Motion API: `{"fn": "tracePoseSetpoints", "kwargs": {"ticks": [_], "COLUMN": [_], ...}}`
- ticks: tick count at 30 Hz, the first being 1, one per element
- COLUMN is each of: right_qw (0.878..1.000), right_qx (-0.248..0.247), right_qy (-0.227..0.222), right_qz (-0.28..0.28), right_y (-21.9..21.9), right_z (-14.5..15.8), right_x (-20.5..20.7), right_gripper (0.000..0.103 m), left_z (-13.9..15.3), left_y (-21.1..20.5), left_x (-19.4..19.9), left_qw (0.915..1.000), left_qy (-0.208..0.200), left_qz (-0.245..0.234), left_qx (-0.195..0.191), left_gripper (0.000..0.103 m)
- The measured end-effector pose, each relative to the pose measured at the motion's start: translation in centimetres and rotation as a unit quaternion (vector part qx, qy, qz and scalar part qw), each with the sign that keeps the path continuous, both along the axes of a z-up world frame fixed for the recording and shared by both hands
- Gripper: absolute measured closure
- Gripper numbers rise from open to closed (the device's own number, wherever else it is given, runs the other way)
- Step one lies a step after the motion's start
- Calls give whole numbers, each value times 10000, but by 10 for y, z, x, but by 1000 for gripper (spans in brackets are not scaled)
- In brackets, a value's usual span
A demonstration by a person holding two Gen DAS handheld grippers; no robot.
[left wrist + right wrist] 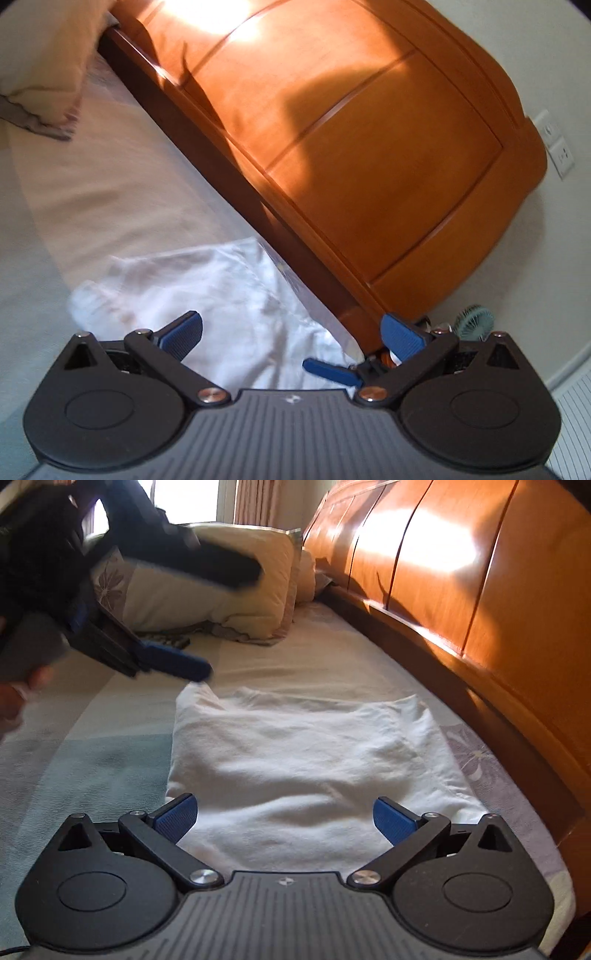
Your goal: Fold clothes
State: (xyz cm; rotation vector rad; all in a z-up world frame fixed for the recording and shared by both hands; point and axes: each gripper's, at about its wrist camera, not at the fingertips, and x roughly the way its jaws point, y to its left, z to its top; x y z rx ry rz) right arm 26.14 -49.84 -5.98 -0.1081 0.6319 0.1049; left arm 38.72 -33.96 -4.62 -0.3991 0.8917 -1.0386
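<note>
Shirt (295, 760), white, folded into a rough rectangle on the bed (92, 746) beside the headboard (480, 602) at three o'clock, flanked by right gripper (286, 818) and left gripper (291, 334), both spread wide, nothing held, apparently just released.

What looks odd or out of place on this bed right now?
Nothing is spilled or damaged. The white garment lies folded but rumpled on the bedsheet, its far corner peaked up beside the left gripper. Both grippers are open and empty; the right gripper hovers over the near edge.
</note>
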Motion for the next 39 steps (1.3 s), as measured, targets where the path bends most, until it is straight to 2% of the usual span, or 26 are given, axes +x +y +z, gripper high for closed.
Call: {"fn": "tracePoseSetpoints", "kwargs": {"ticks": [1, 2, 4, 5, 7, 10, 14, 16, 18, 20, 22, 24, 26, 27, 29, 31, 33, 35, 36, 38, 39], "right_qw": [9999, 9999, 9987, 9976, 9978, 9980, 9983, 9967, 9882, 9838, 9822, 9854, 9877, 9875, 9836, 9874, 9934, 9969, 9974, 9968, 9969], "right_qx": [-71, -50, -6, 16, 102, 230, 274, 349, 675, 1086, 1079, 999, 916, 849, 795, 733, 745, 535, 390, 99, -76], "right_qy": [-122, 47, 384, 550, 493, 407, -125, -85, 348, 236, 74, -217, -72, 141, 633, 444, 130, 102, 279, 630, 609], "right_qz": [-13, -116, -320, -422, -421, -420, -504, -733, -1329, -1406, -1537, -1361, -1267, -1321, -1492, -1327, -867, -571, -542, -484, -502], "right_y": [-3, -10, -24, -31, -38, -49, -52, -63, -89, -102, -101, -95, -91, -91, -91, -79, -60, -40, -33, -19, -14], "right_z": [3, -4, -19, -27, -25, -22, -11, -15, -28, -22, -9, 2, 0, -6, -18, -10, 3, 5, -3, -18, -23], "right_x": [-8, -8, -10, -11, -23, -42, -38, -27, -14, -22, -29, -32, -22, -16, -7, -22, -42, -51, -52, -53, -59], "right_gripper": [0, 0, 0, 0, 0, 0, 0, 0, 0, 0, 0, 0, 0, 0, 0, 0, 0, 0, 0, 0, 0], "left_z": [-4, -9, -29, -34, -37, -22, -14, -23, -32, -25, -15, -5, 3, 6, 8, 7, 6, 2, 1, -2, -3], "left_y": [-9, -16, -15, -7, 10, 21, 8, -1, -4, 2, 8, 17, 26, 32, 44, 57, 72, 82, 87, 97, 102], "left_x": [-1, -2, 2, 2, 2, 3, 8, 6, 2, -10, -19, -32, -47, -56, -76, -96, -118, -135, -143, -156, -161], "left_qw": [9999, 9996, 9990, 9993, 9997, 9992, 9997, 9985, 9943, 9925, 9876, 9815, 9726, 9670, 9512, 9322, 9185, 9119, 9095, 9135, 9169], "left_qy": [16, 34, 98, 80, 38, -64, -96, -119, -203, -458, -639, -926, -1235, -1402, -1759, -2064, -2339, -2438, -2461, -2375, -2307], "left_qz": [-159, -277, -155, -141, -86, 114, -134, -181, -25, -49, -150, -281, -347, -366, -294, -259, -276, -203, -153, -48, -1], "left_qx": [14, 63, 419, 331, 242, 390, 184, 511, 1047, 1129, 1425, 1652, 1938, 2097, 2520, 2963, 3176, 3296, 3346, 3304, 3256], "left_gripper": [1, 1, 2, 3, 3, 2, 1, 1, 2, 2, 2, 2, 1, 1, 1, 1, 1, 1, 1, 1, 1]}}
